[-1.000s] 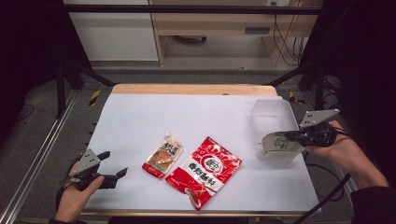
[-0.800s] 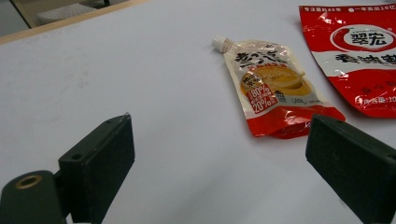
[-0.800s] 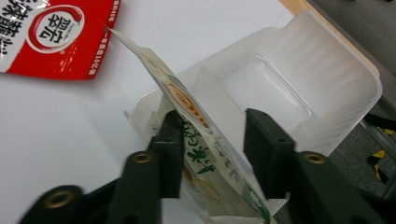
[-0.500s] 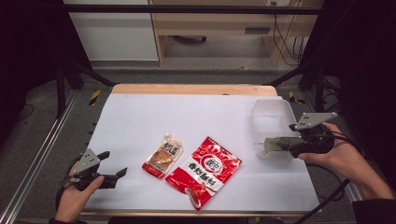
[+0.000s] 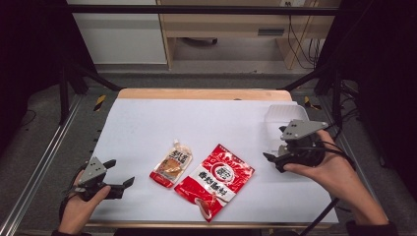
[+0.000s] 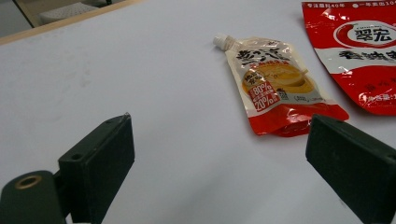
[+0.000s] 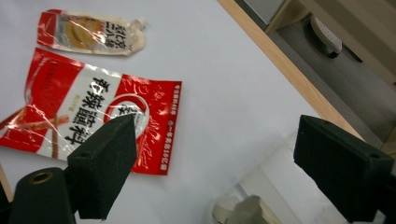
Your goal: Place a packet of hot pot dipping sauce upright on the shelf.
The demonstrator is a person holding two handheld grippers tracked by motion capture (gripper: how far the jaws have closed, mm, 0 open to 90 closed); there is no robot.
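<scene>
- The right gripper (image 5: 273,158) has its jaws spread with nothing between them; they have just been opening. A second ago they sat at the clear container (image 5: 285,118), where a pale packet (image 7: 243,211) now lies.
- That gripper has since drawn back toward the red snack bag (image 5: 216,180), probably its next pick.
- The left gripper (image 5: 120,174), jaws spread and empty, waits left of the red snack bag, with the spouted pouch (image 6: 275,86) between.
- The packet is cut off and blurred; its label is unreadable.
</scene>
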